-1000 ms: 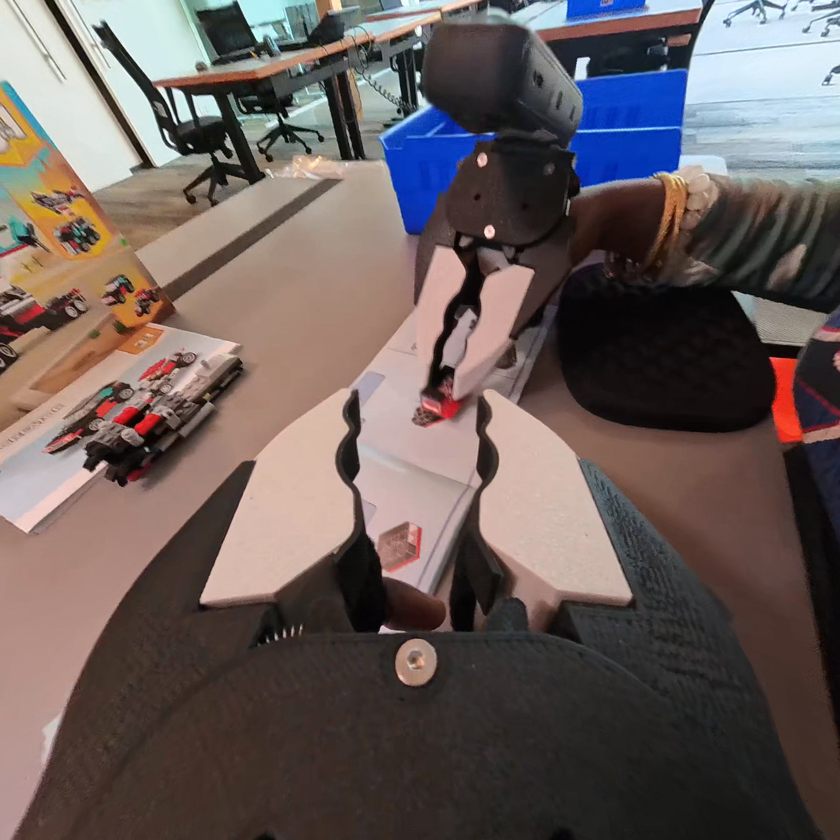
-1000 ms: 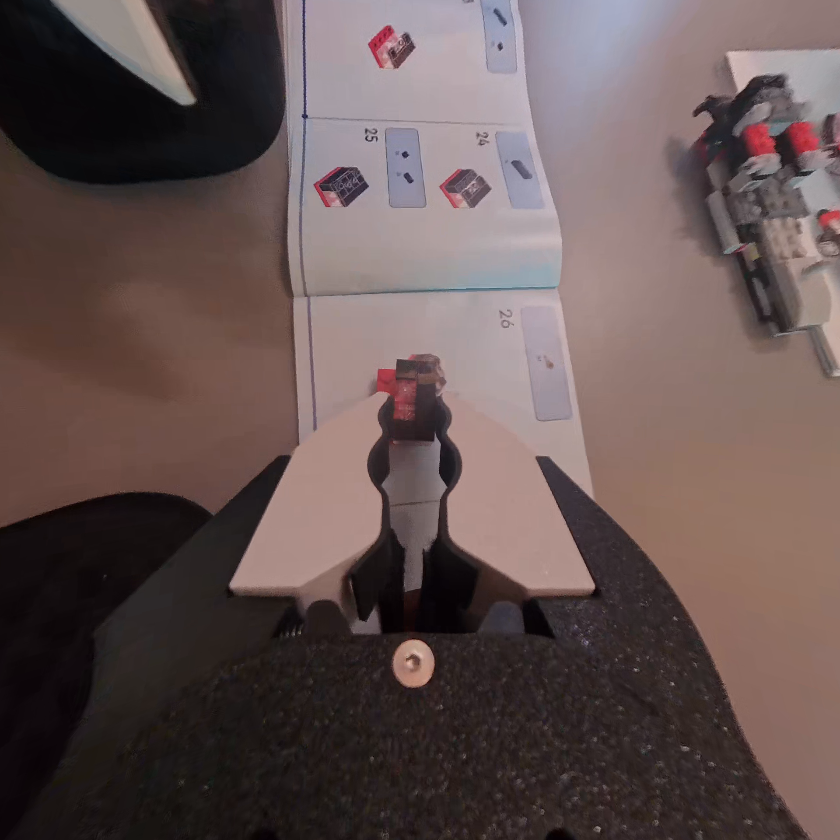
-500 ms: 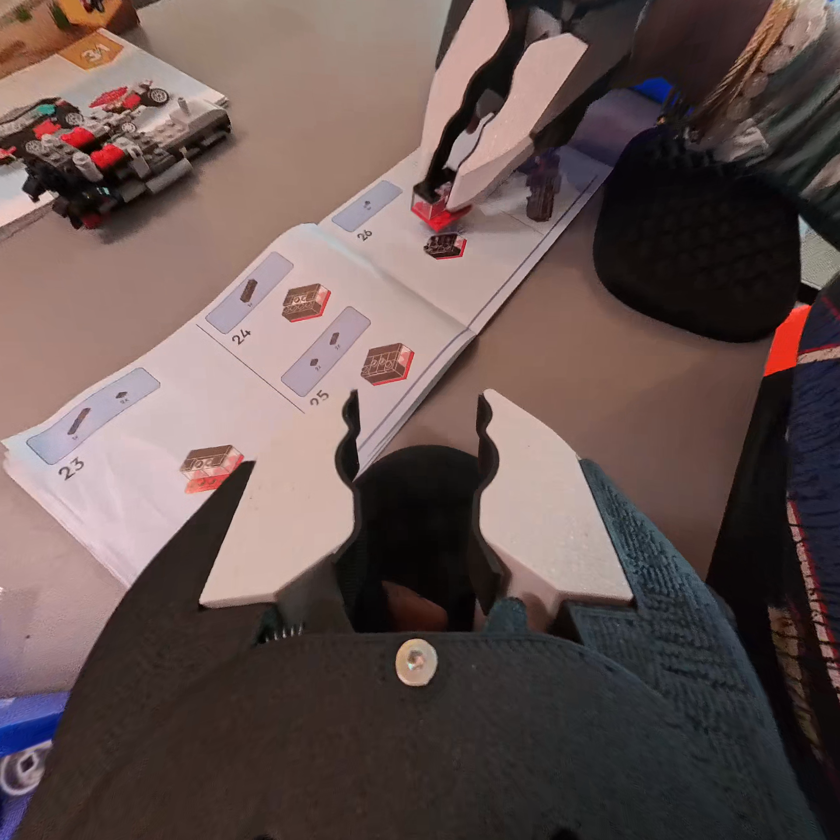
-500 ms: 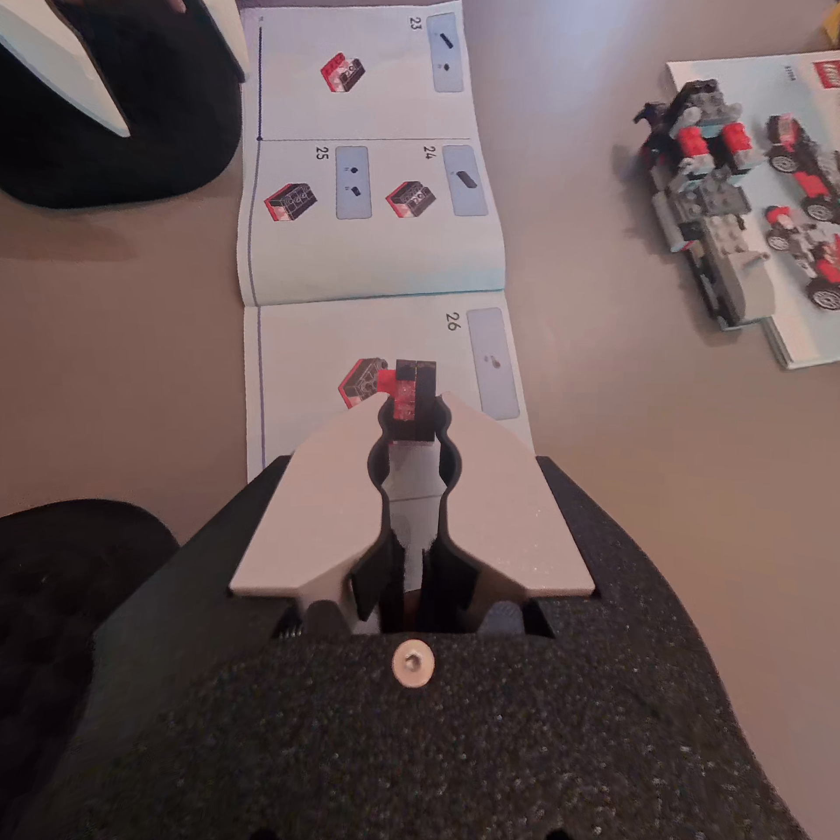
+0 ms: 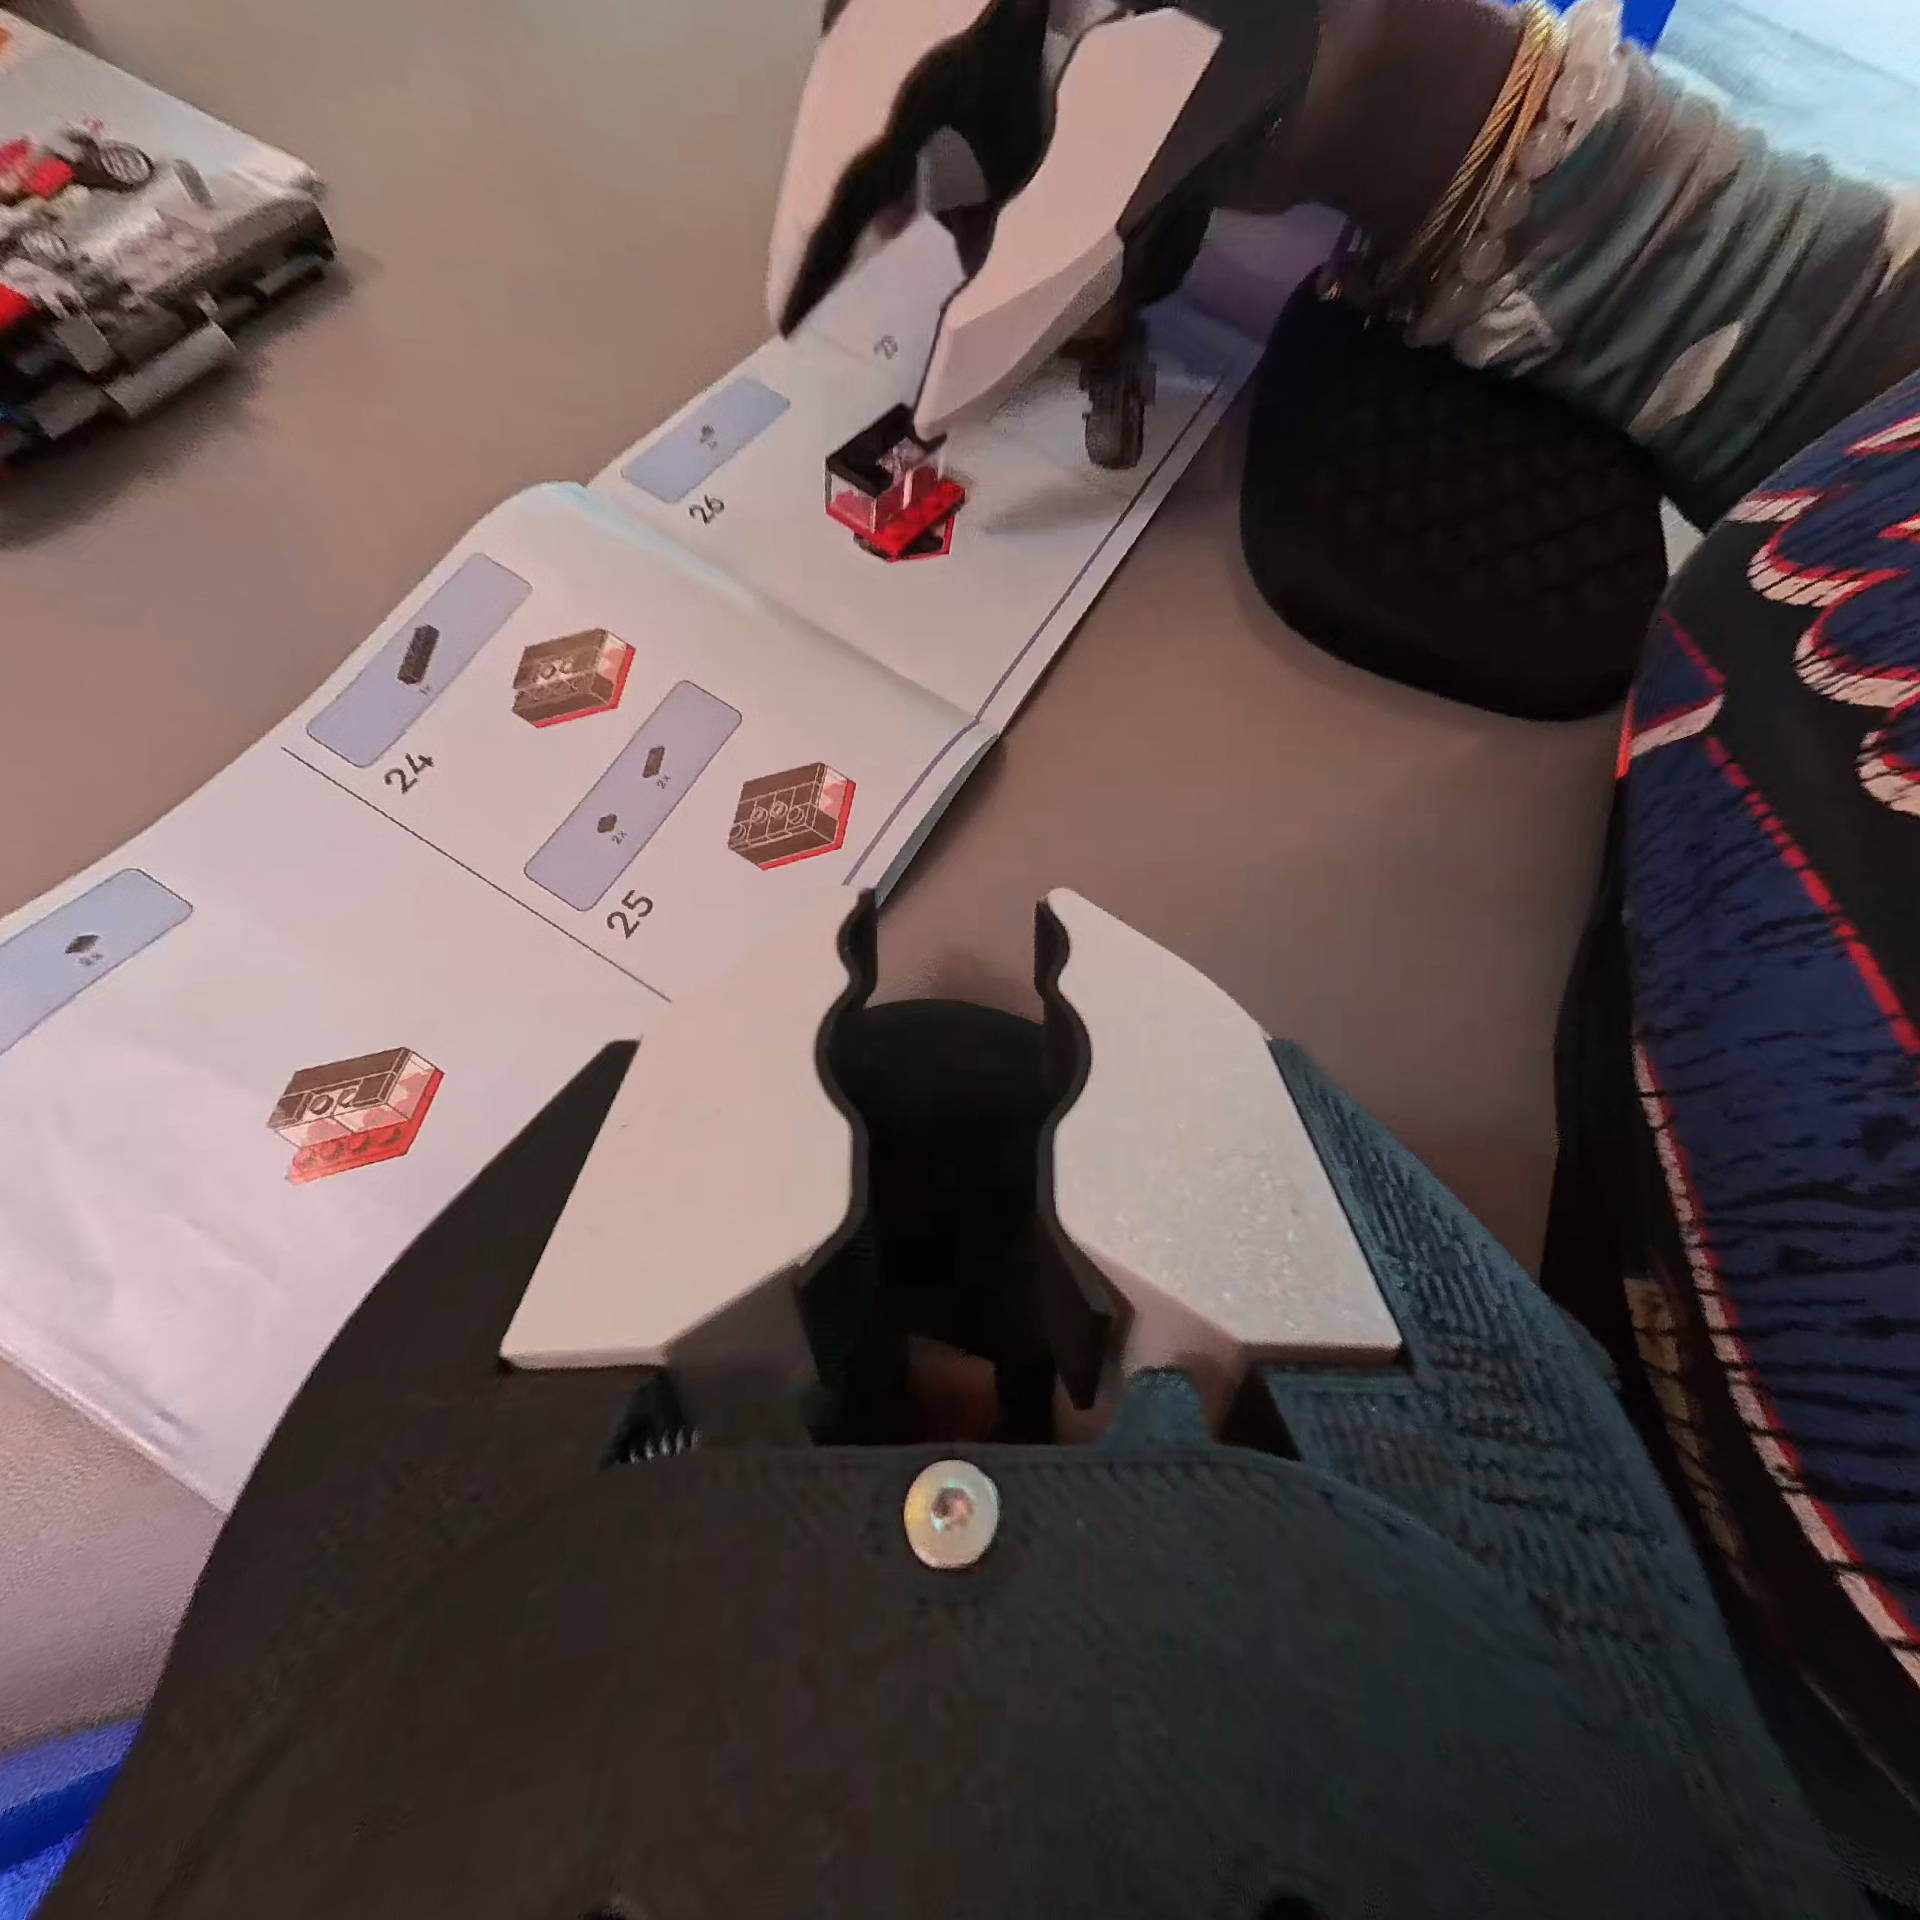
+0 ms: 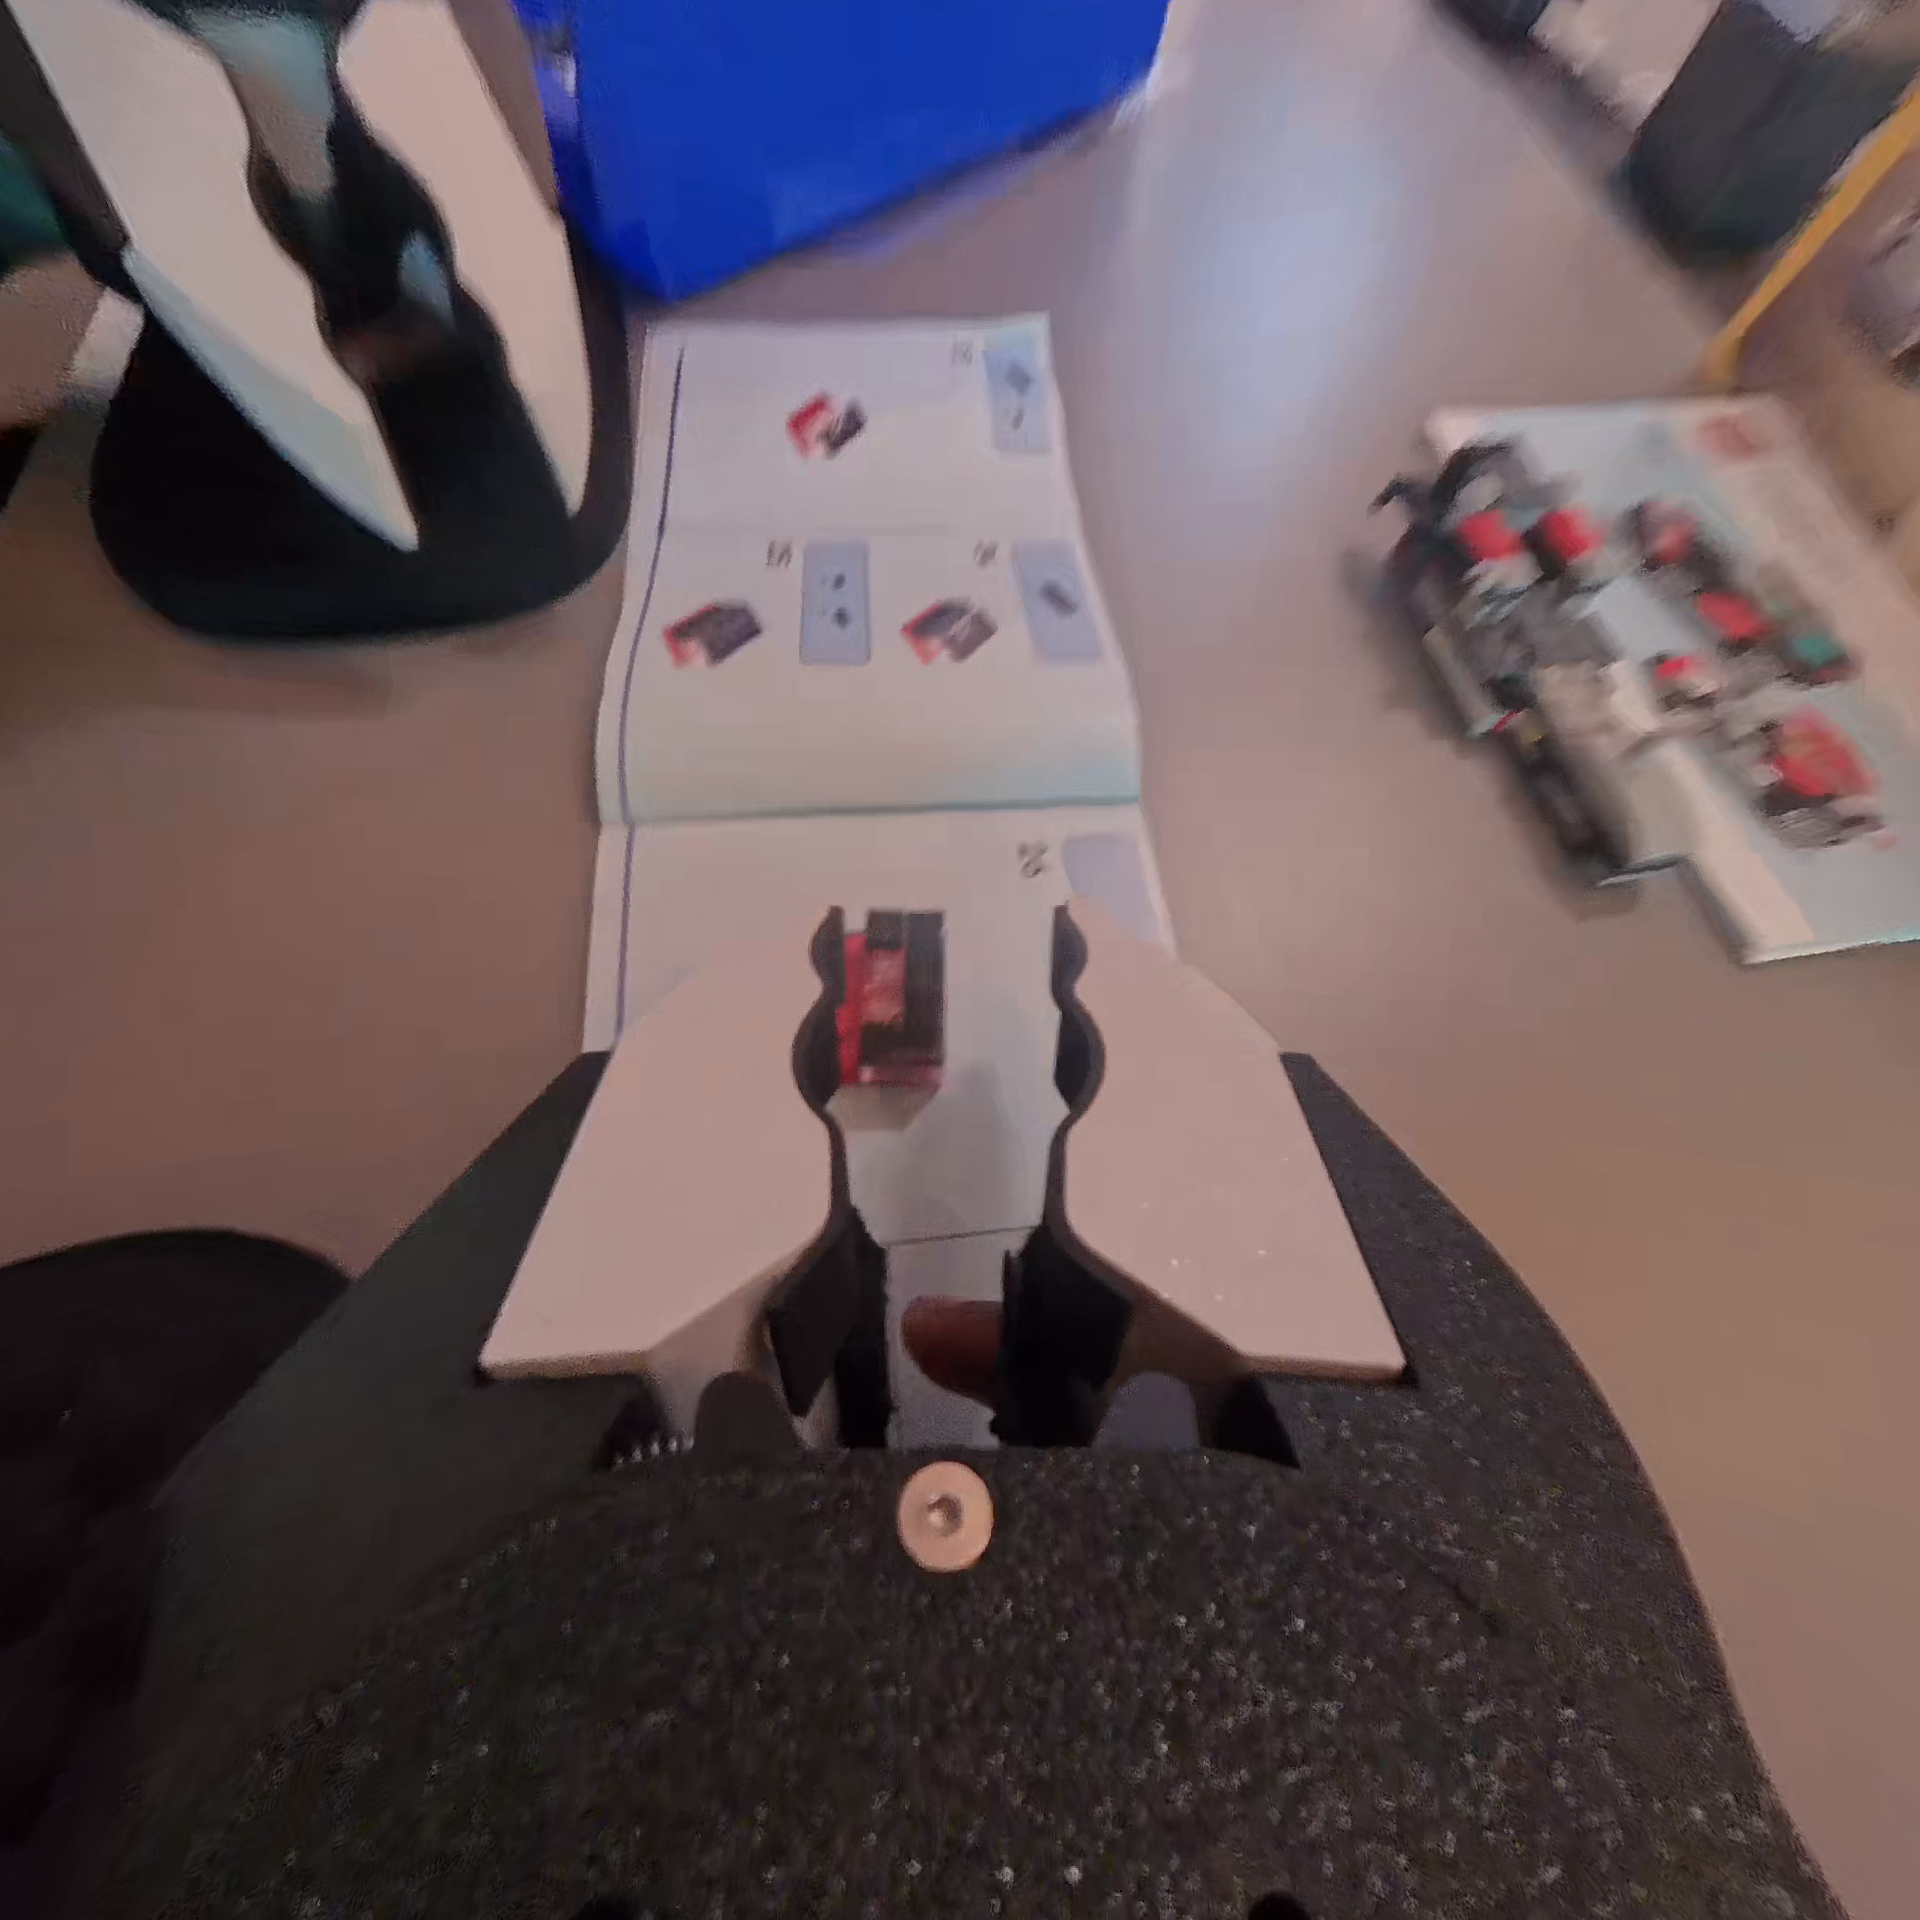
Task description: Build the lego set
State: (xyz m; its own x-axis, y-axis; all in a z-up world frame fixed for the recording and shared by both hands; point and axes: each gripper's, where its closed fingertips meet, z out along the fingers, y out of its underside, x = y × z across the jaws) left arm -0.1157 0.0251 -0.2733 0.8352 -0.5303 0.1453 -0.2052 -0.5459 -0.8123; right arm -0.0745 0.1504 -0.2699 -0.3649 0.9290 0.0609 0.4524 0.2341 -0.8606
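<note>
Half a second ago your right gripper pinched the small red-and-black lego block; now its fingers stand wide apart and the block sits free on the instruction booklet, closer to the left finger than the right, whether touching it you cannot tell. In the left wrist view the block rests on the booklet's far page, right over a printed picture of the same build, with one tip of your right gripper just above its top.

Your left gripper holds nothing, its fingers spread wide, hovering over the near edge of the booklet above a black pad on the desk. Another black pad lies beside the booklet's far page, under your right forearm.

Toward the desk's far left corner, well apart from the booklet, the part-built grey and red vehicle sits on a second booklet. A blue bin stands beyond the open booklet.
</note>
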